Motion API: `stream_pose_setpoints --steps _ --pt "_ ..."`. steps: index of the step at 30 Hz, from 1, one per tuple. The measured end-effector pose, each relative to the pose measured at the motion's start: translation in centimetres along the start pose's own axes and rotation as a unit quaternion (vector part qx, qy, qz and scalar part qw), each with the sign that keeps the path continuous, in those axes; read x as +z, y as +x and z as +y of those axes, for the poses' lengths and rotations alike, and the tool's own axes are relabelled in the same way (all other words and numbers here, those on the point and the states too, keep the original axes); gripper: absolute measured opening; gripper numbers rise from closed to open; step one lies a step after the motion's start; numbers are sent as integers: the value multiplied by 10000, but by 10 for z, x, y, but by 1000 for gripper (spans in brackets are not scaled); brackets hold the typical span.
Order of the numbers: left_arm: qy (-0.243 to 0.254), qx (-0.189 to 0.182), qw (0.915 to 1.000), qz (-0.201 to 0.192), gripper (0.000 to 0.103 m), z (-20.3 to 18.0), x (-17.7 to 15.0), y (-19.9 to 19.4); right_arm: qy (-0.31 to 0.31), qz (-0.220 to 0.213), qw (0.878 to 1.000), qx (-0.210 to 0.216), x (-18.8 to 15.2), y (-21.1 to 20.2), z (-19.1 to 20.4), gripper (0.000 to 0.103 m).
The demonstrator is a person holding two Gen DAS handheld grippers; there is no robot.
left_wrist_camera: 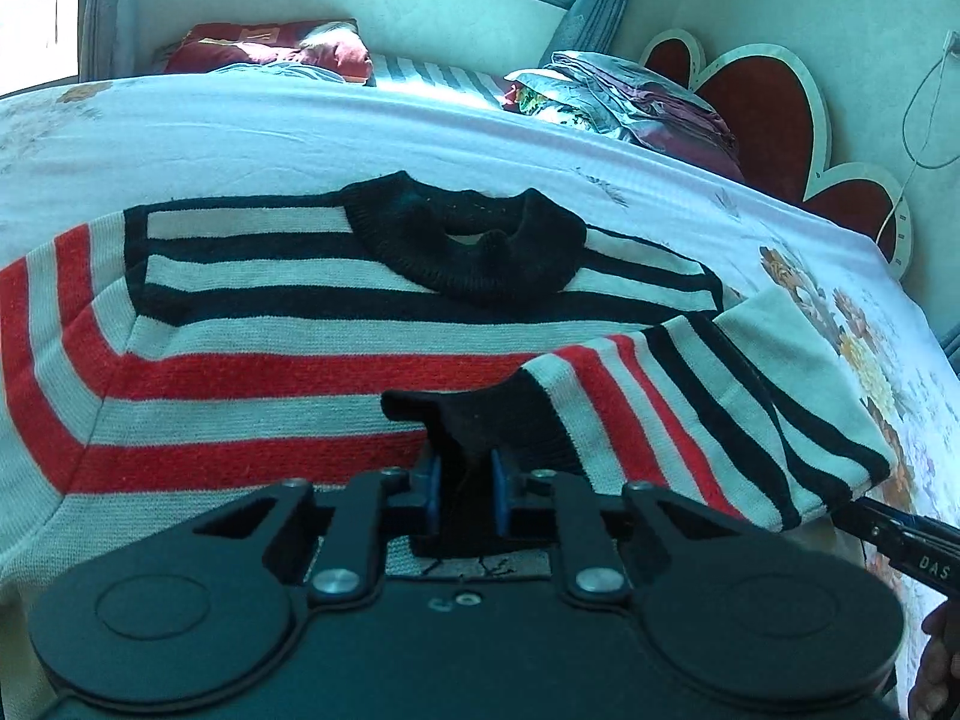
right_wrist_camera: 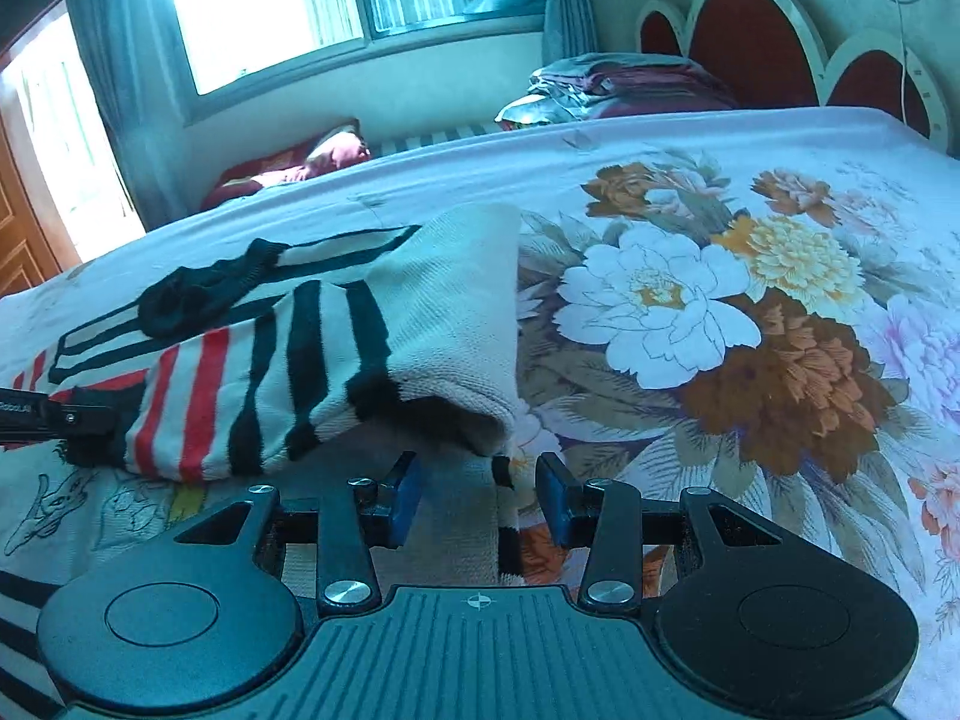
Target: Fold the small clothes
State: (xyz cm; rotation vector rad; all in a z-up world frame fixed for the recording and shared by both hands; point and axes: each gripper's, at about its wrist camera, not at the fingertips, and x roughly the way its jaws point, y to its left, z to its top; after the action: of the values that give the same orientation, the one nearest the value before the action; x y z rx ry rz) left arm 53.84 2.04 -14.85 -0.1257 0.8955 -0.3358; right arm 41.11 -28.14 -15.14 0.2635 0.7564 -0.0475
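One sweater (left_wrist_camera: 252, 360) sleeve (left_wrist_camera: 690, 408) crosswise, L gripper (left_wrist_camera: 467, 483).

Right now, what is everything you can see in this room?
Sweater: one, striped red, black and cream, flat on the bed, right sleeve folded over its front.
Bedsheet: one, pale with big flowers, covering the bed.
Folded bedding: one pile, grey and maroon, far side by the headboard.
Pillow: one, dark red, far left.
Headboard: one, red with white scalloped edge.
Window: one, bright, blue curtains.
Left gripper: black, blue pads, shut on the sleeve cuff.
Right gripper: black, open, at the sleeve fold.
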Motion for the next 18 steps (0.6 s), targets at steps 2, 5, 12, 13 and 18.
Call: stream_pose_setpoints --steps 2,5,12,13,18 --pt "2 -26 9998 -210 6 1 3 -9 54 21 10000 47 1 8 -2 42" --pt "17 297 9982 -523 5 14 6 -32 56 29 9999 -104 4 14 -3 42" --pt "-158 590 9977 -287 5 46 1 -27 92 -6 9998 -155 5 14 -5 32" --pt "-160 603 9974 -353 5 46 1 -29 49 11 9999 -152 5 13 -5 32" --pt "-32 677 9975 -177 6 47 -1 -18 -300 231 9993 -50 9 14 -2 32"
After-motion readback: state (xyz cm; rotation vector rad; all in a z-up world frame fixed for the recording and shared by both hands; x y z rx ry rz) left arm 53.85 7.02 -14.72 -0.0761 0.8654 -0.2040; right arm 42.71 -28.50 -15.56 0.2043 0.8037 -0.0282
